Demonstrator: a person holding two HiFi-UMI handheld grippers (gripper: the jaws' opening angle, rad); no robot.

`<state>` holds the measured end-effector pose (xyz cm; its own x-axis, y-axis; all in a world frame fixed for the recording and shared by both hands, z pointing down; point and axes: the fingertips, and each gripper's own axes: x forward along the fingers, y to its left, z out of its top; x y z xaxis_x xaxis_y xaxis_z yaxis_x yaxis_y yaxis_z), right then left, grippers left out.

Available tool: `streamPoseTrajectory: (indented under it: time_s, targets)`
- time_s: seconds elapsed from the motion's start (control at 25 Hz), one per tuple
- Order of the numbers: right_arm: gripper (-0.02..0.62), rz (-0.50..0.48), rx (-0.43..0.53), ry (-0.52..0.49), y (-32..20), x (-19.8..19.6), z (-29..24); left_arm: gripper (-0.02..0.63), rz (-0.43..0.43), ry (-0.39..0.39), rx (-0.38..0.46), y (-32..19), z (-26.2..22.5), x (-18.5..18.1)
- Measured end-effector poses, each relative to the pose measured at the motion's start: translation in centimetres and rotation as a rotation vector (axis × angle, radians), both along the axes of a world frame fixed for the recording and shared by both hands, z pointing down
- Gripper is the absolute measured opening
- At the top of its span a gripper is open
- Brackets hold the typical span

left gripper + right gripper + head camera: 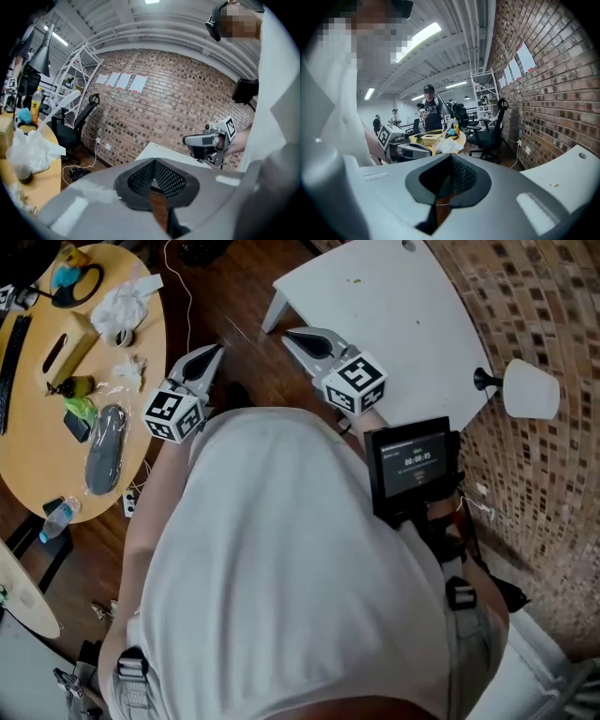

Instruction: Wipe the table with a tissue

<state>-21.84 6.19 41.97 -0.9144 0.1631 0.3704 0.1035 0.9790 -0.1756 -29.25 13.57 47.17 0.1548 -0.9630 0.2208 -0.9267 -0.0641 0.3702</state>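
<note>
Head view looks down past the person's white shirt to both claws, held out in the air over the dark wooden floor [234,324]. The left claw [216,351] has its jaws pressed together with nothing between them, and its own view shows the mesh pads meeting. The right claw [292,336] is closed the same way and is just as empty.

No tissue is in hand, so I'd say the task is at its fetching step and no wiping has started.

Off to the left of the left claw is a round wooden tabletop [37,465] crowded with odds and ends. Among them is what looks like a cardboard tissue box [67,345] with a slot in its top. Just beyond the box sits a crumpled white heap [120,306], and I cannot tell whether that is tissue or a plastic bag.

Ahead and to the right of the right claw is a white tabletop [394,306] with a few small specks [354,280] on it. It seems the likely surface to clean. A brick wall [525,324] runs behind it.

The next move, as I judge it, is for one claw to swing left toward the box, part its jaws and pinch a sheet at the slot. The sheet then has to be carried across to the white tabletop.
</note>
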Motion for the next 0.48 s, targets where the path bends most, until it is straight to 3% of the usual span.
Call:
streamPoseTrajectory:
  time_s: [0.48]
  targets:
    - [0.008,-0.124,0.021,0.012,3.1,-6.5,-0.6,0.005,-0.126,0.020,0.014,3.8,0.2,-5.0]
